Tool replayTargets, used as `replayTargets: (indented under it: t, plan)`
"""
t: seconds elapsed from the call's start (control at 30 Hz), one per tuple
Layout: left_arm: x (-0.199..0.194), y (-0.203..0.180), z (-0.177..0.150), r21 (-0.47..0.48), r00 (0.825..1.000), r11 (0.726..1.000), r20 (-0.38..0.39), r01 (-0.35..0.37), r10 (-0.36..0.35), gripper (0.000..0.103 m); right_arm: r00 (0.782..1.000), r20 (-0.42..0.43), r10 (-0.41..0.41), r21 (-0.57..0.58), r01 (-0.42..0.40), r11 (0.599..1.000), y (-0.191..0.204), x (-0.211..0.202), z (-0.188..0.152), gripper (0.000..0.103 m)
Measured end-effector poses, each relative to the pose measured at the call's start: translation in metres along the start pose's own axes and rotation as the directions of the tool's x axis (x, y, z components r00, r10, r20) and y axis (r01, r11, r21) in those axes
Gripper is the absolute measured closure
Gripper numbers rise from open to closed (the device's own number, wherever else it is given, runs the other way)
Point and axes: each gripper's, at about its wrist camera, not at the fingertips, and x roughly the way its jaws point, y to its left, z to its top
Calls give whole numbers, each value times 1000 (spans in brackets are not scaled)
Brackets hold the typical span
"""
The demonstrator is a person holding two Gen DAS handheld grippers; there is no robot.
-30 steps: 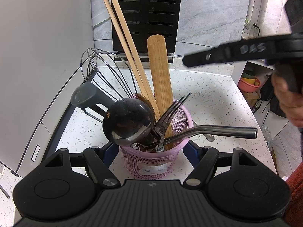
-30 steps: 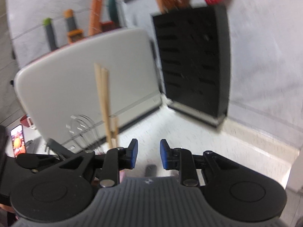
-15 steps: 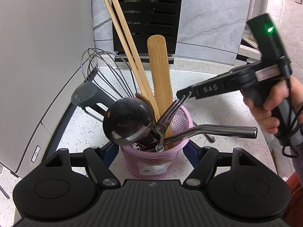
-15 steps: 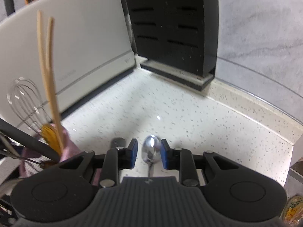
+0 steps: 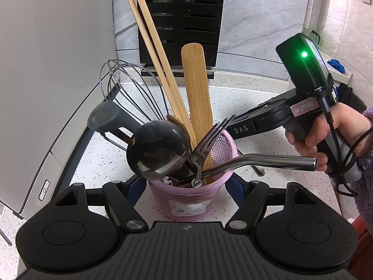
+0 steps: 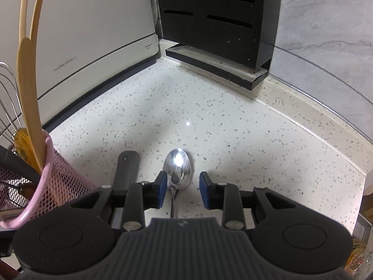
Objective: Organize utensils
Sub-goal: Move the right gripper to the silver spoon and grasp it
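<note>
Utensils crowd a pink mesh cup [image 5: 184, 198] at the lower centre of the left wrist view: a wire whisk [image 5: 130, 88] leaning to the upper left, two long bamboo chopsticks [image 5: 156, 53], a flat bamboo spatula [image 5: 195, 93], a dark round ladle bowl [image 5: 158, 151], steel forks [image 5: 209, 137] and a bent steel tube handle [image 5: 268, 161] sticking out to the right. The left gripper [image 5: 184, 186] stands wide around this cup, one blue pad on each side of it; whether the pads press the mesh cannot be told.

At the right of the same view a person's hand [image 5: 326, 135] holds the right gripper's handle, its black arm reaching in behind the cup.

In the right wrist view, the right gripper [image 6: 183, 192] hovers low over the speckled white countertop [image 6: 233, 128], its jaws opening. A shiny steel spoon [image 6: 177, 170] lies on the counter between the blue pads [image 6: 161, 186], bowl pointing up the frame, stem running down under the gripper body; the left pad sits just beside the bowl's edge, the right pad stands apart from it. A grey flat handle [image 6: 127, 168] lies just left of the spoon. The pink cup fills the lower left corner.

Behind, a black slotted knife block [image 6: 216, 23] stands at the upper centre, and a white appliance [image 6: 81, 35] fills the upper left.
</note>
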Motion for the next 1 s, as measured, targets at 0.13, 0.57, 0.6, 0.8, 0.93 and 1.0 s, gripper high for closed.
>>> replayTargets:
  t: [0.13,0.57,0.6,0.8,0.93,1.0]
  plan:
    - [0,0,0,-1,1000,1000,0,0,0,18,1000,-7,-3,-10,3,1000,3,4,0,74]
    - [-1,0,0,-1,1000,1000,0,0,0,18,1000,-4,-29,-61,29,998,12,8,2,73]
    - [-1,0,0,-1,1000,1000,0,0,0,18,1000,-4,-30,-61,30,998,12,8,2,73]
    - [-1,0,0,-1,1000,1000,0,1,-1,18,998,0,-56,-101,56,993,18,8,1,81]
    - [-1,0,0,0,1000,1000,0,1,-1,18,999,3,-46,-86,46,995,15,7,2,90]
    - [-1,0,0,-1,1000,1000,0,0,0,18,999,22,-43,-85,45,995,15,2,5,102]
